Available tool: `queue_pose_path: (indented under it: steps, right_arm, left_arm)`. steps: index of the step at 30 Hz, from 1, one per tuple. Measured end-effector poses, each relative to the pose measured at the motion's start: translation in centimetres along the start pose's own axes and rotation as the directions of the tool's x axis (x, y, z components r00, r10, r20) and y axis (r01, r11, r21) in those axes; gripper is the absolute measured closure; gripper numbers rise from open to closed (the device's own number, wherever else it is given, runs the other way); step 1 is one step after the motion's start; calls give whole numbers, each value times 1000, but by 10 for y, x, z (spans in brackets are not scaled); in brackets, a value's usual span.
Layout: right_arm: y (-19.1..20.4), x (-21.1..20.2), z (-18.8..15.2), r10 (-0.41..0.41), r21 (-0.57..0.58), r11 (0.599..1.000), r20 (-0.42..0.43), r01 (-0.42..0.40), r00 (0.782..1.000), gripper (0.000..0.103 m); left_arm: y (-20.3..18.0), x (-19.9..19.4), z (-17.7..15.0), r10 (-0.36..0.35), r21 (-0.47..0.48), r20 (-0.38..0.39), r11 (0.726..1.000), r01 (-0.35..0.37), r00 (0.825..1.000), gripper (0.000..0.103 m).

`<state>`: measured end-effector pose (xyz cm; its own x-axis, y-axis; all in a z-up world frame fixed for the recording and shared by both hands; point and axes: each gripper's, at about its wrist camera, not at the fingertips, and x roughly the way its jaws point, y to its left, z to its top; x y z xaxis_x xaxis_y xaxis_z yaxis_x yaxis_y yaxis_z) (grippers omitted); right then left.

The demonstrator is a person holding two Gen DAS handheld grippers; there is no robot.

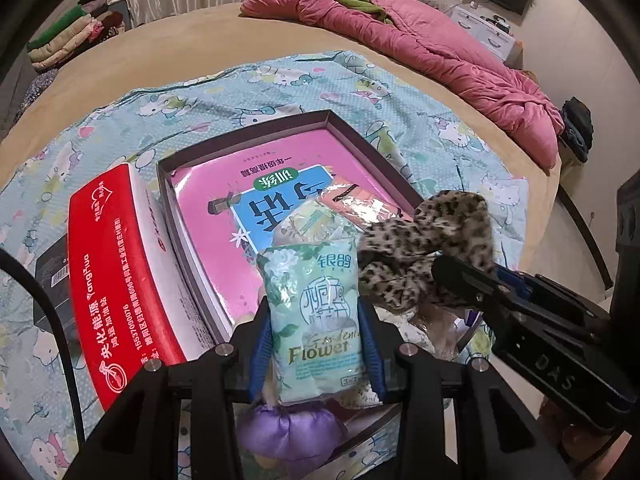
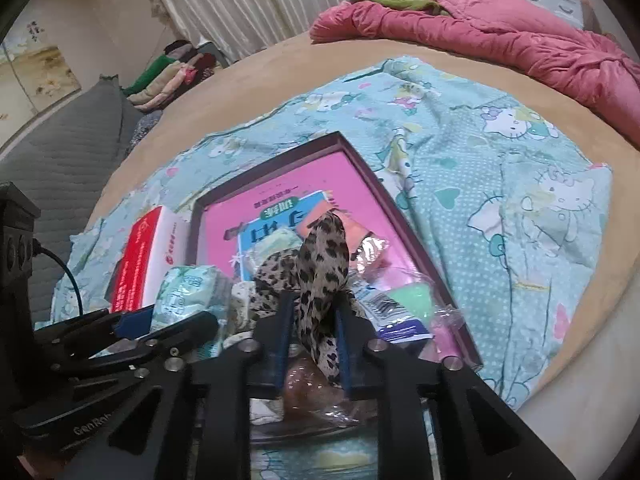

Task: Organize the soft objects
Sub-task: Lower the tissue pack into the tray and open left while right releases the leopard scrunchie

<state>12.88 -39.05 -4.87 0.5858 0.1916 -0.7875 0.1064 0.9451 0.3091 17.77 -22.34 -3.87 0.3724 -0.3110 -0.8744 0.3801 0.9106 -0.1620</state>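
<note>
Your tongs crowd the tray's (image 1: 352, 136) near end — open blanket (image 2: 500, 184) lies right.
Left gripper (image 1: 316, 344) clamps the tissue pack (image 1: 316, 300); right gripper (image 2: 312, 344) clamps the leopard scrunchie (image 2: 320, 264) — both over the book-lined tray.

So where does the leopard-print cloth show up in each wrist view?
Left wrist view: the leopard-print cloth is right of centre, clamped by the right gripper coming in from the right edge.
Right wrist view: the cloth is at centre, rising between that gripper's fingers.
Shared landmark: the pink book lying in the dark box just behind it.
</note>
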Motion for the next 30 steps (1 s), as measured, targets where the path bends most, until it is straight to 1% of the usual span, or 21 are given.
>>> queue_pose_path:
  steps: [1, 3, 5, 8, 11, 13, 18, 21, 25, 27, 29, 30]
  right_arm:
    - [-1, -1, 0, -9, 0, 1000, 5, 9, 1000, 64]
    - [-3, -4, 1, -35, -7, 999, 13, 35, 999, 60]
    - [-3, -9, 1, -56, -17, 998, 22, 57, 998, 52]
    - [-8, -17, 1, -81, -13, 997, 35, 81, 996, 45]
    - [-11, -24, 1, -96, -4, 995, 45, 96, 994, 43]
    - [-13, -28, 0, -101, 0, 995, 51, 101, 994, 42]
    - [-11, -41, 0, -120, 1, 993, 84, 121, 989, 40]
    - [-9, -47, 1, -128, 8, 992, 101, 128, 987, 36]
    - [-9, -57, 2, -109, 40, 994, 119, 105, 987, 32]
    - [-8, -61, 3, -102, 53, 994, 130, 95, 986, 29]
    - [-6, -66, 4, -105, 64, 993, 143, 97, 984, 29]
    - [-5, -68, 4, -103, 67, 993, 146, 94, 984, 29]
  left_arm:
    - [0, 0, 0, -2, 0, 1, 1000, 2, 1000, 62]
    - [-1, 1, 0, -4, -1, 0, 1000, 4, 1000, 61]
    - [-1, 2, 0, -11, -3, -3, 1000, 11, 1000, 61]
    - [0, 3, 1, -18, -13, -5, 1000, 18, 1000, 60]
    - [1, 2, 1, -24, -18, -5, 1000, 24, 1000, 59]
    - [1, 2, 1, -27, -22, -6, 999, 26, 1000, 57]
    - [0, -1, 1, -26, -18, -9, 999, 26, 1000, 57]
    - [-1, -5, 0, -33, -14, 2, 999, 33, 999, 55]
    - [-3, -8, -1, -21, -8, 10, 1000, 21, 1000, 48]
    - [-2, -10, -1, -20, -11, 13, 1000, 20, 1000, 48]
    - [-1, -13, -1, -19, -17, 15, 1000, 20, 1000, 47]
    - [0, -14, -2, -19, -18, 17, 1000, 19, 1000, 45]
